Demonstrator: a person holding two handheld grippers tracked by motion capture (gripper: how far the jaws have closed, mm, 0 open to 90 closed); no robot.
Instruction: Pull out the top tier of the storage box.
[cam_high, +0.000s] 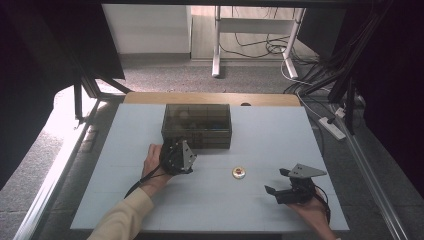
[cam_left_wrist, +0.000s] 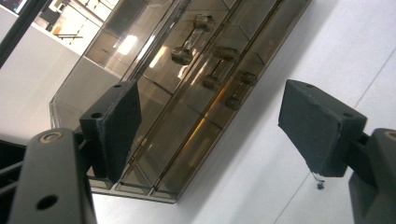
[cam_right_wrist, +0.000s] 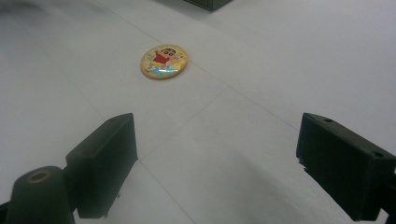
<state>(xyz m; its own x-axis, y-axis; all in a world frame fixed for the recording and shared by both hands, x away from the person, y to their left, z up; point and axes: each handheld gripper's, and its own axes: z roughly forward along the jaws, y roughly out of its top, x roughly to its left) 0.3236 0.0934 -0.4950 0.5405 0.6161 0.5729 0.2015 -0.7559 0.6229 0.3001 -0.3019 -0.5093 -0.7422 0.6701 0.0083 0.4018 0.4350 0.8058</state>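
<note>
A smoky see-through drawer box (cam_high: 196, 125) stands at the back middle of the white table (cam_high: 125, 200). Seen close in the left gripper view, the drawer box (cam_left_wrist: 187, 84) has small handles on its drawer fronts. My left gripper (cam_high: 175, 150) hovers just in front of its lower left corner, and its jaws are open around empty air, as the left gripper (cam_left_wrist: 210, 126) shows. A round yellow cartoon badge (cam_high: 239, 173) lies flat on the table, the same badge (cam_right_wrist: 164, 61). My right gripper (cam_high: 278, 182), open and empty, rests to the right of the badge, and in its own view the right gripper (cam_right_wrist: 215, 163) points toward it.
The tabletop ends in a wooden strip (cam_high: 210, 98) behind the box. Beyond it are white desk legs (cam_high: 217, 45) and loose cables (cam_high: 260, 47) on the floor. Black frame bars and a power strip (cam_high: 332, 127) flank the table's right side.
</note>
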